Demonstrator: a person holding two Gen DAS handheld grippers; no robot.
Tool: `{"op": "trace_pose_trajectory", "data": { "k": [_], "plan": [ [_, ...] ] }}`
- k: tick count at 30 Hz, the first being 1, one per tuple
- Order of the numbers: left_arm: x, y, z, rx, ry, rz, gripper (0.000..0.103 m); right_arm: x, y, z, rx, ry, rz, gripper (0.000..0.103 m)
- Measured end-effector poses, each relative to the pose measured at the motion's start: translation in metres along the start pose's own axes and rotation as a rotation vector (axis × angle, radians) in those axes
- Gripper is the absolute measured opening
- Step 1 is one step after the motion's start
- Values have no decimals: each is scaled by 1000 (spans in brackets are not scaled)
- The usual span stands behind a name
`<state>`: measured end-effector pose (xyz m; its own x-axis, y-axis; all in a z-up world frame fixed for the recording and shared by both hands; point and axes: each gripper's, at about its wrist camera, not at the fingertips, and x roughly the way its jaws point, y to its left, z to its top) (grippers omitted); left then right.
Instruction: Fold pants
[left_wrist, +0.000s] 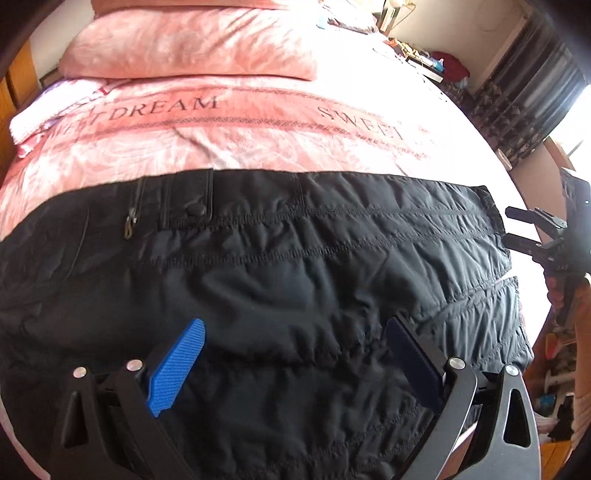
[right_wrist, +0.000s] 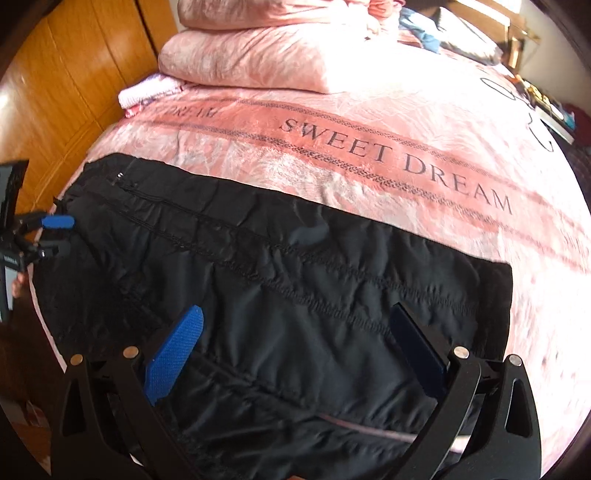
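While the black quilted nylon pants (left_wrist: 280, 280) lie spread flat across the near part of the bed, both grippers hang above them with nothing held. These pants rest on a pink plush blanket printed with "SWEET DREAM" (right_wrist: 388, 155), their long side running across both views. Near the left end in the left wrist view sit a zip (left_wrist: 130, 221) and a dark round snap button (left_wrist: 196, 210), so the waist lies on that side; rows of stitching run lengthwise down the fabric. A thin strip of pink blanket shows between two layers of black cloth at the right end in the left wrist view.

The left gripper (left_wrist: 295, 363) has its jaws spread wide apart, one ribbed blue pad (left_wrist: 177, 365) on the left and a darker pad (left_wrist: 413, 363) on the right, with wrinkled cloth between and beneath them. The right gripper (right_wrist: 295, 354) likewise has its jaws wide apart over the leg part of the pants. In the right wrist view the left gripper shows again at the far left edge, just beside the waist end.

Beyond the pants lie a folded pink quilt (left_wrist: 192, 44) and a small folded white and pink towel (right_wrist: 151, 90). Orange wooden cabinet doors (right_wrist: 66, 85) stand along the left side of the bed
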<state>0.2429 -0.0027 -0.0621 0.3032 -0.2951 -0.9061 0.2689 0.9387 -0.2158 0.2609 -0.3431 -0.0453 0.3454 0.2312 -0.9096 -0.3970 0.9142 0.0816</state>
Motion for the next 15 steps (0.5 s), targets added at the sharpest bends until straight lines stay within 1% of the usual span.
{"op": "trace_pose_trajectory", "data": {
  "k": [2,4,6,8,11,12,13,15],
  "plan": [
    [16,0,28,54,10,-14,99,24,-12,21,-42,52,26,101],
    [33,-5,52,130,24,-39,99,46,-18,38,-95,110,65,101],
    [53,-8,73,181,40,-33,99,62,-22,52,-154,143,89,101],
    [69,-11,90,223,63,-47,99,77,-26,63,-196,174,93,101],
    [94,-19,108,275,95,-85,99,99,-32,76,-230,224,48,101],
    [102,-21,113,288,105,-95,98,108,-35,79,-232,251,54,101],
    [110,-24,117,305,116,-104,97,115,-38,80,-232,276,68,101],
    [122,-29,123,340,135,-123,87,125,-42,82,-246,300,78,101]
  ]
}}
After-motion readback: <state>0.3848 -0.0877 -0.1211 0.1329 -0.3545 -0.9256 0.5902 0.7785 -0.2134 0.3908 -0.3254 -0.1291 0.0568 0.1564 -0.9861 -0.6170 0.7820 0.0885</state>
